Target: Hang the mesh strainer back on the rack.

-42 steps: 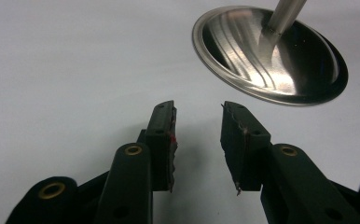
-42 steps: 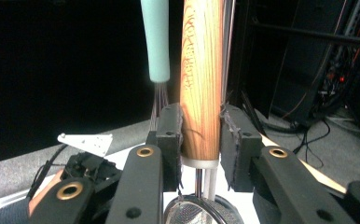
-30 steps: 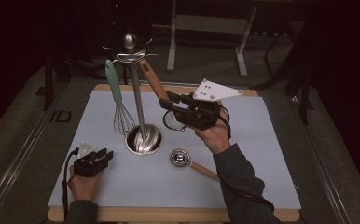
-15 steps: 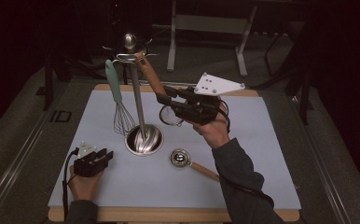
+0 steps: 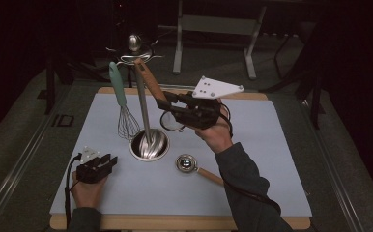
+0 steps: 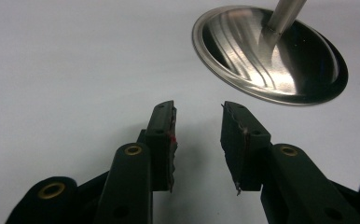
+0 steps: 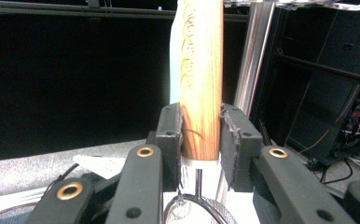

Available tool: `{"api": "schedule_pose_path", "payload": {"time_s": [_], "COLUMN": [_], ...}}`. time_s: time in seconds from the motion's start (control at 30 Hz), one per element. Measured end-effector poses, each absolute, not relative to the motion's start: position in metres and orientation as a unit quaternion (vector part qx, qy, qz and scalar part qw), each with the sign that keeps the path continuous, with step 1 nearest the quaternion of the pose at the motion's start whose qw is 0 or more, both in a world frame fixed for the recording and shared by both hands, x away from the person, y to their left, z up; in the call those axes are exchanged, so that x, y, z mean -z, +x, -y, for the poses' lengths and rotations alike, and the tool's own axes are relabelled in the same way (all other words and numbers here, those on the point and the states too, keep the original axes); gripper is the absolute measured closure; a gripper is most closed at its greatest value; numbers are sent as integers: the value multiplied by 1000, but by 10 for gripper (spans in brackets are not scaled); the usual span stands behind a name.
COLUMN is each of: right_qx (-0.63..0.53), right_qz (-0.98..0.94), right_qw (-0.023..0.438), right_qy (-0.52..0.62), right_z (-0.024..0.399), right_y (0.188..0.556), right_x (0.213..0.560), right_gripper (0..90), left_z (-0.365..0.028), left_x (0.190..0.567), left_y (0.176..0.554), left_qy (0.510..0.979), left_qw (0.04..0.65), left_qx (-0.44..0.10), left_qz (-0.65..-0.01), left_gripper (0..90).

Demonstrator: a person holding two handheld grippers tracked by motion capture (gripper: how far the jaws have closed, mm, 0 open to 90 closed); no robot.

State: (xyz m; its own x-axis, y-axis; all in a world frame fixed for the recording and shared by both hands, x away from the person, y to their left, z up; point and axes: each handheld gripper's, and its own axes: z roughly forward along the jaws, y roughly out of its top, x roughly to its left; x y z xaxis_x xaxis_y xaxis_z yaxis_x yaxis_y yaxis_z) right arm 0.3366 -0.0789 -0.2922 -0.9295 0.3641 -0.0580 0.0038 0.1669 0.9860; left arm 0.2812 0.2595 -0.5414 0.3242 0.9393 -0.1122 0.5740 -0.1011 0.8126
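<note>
The right tool [image 5: 167, 107] pinches the wooden handle [image 7: 200, 79] of a strainer just above its metal collar; in the right gripper view the handle's top is cut off by the frame and only a sliver of the mesh ring shows below the jaws, while the high view shows the handle leaning up toward the hooks of the stand [image 5: 142, 104]. The left tool [image 6: 197, 140] rests on the tabletop [image 5: 271, 145], spread and holding nothing, just beside the stand's base [image 6: 271, 56]. The high view adds a whisk [image 5: 122, 104] hanging from the stand and a scoop [image 5: 189, 164] lying on the tabletop.

Wooden-handled strainer [image 5: 151, 87] nearer stand's hooks [image 5: 135, 54]
</note>
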Motion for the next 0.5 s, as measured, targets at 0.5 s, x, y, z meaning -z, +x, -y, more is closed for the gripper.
{"api": "schedule_pose_path", "payload": {"time_s": [0.5], "right_qx": [-619], "right_qz": [-761], "right_qw": [141], "right_qy": [132], "right_z": [73], "right_y": [345], "right_x": [299], "right_gripper": [707], "left_z": [-260], "left_x": [541], "left_y": [281], "left_qy": [707], "left_qw": [404], "left_qx": [-226], "left_qz": [-535], "left_gripper": [654]}}
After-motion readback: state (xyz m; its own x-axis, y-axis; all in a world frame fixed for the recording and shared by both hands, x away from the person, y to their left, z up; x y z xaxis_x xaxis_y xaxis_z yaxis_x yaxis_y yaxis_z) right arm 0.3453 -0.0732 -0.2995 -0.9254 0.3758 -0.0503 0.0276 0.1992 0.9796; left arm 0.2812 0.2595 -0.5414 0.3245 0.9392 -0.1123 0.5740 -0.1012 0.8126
